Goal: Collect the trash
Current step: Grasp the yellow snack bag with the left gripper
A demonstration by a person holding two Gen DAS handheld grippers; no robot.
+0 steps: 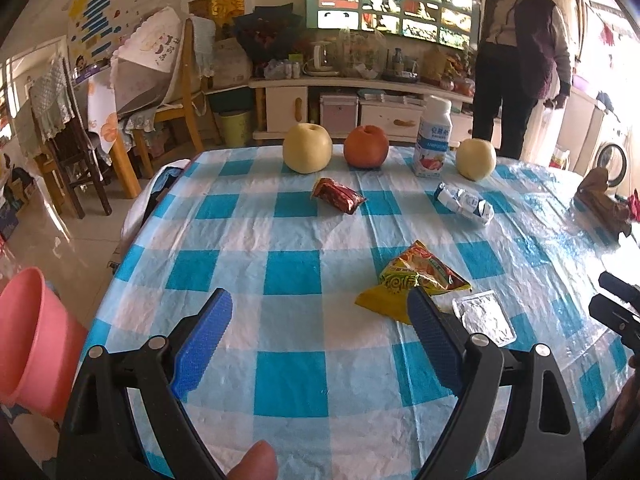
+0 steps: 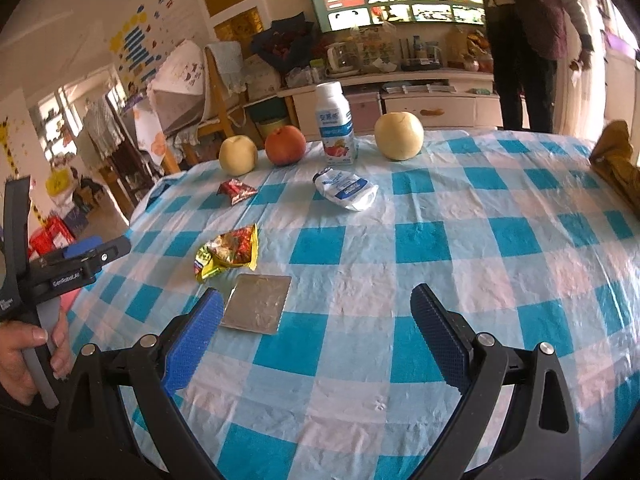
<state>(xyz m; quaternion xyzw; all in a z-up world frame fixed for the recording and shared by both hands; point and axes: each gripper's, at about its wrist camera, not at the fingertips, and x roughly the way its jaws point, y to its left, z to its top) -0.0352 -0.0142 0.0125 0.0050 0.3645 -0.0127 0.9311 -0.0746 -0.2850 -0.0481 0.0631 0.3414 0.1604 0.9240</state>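
Four pieces of trash lie on the blue-and-white checked tablecloth (image 1: 288,220): a red wrapper (image 1: 338,195) (image 2: 236,191), a crushed white-and-blue pouch (image 1: 464,202) (image 2: 346,190), a yellow snack bag (image 1: 412,280) (image 2: 228,252) and a silver foil packet (image 1: 484,316) (image 2: 258,304). My left gripper (image 1: 320,300) hovers open just short of the yellow bag, nothing between its blue pads. My right gripper (image 2: 316,298) is open too, its left pad next to the foil packet. A pink bin (image 1: 32,340) stands off the table's left edge.
Two pale pears (image 1: 307,148) (image 1: 476,159), a red apple (image 1: 366,146) and an upright yogurt bottle (image 1: 434,138) line the far edge. A brown object (image 2: 616,160) lies at the right. A person (image 1: 520,56) stands beyond the table; chairs (image 1: 180,92) stand at the left.
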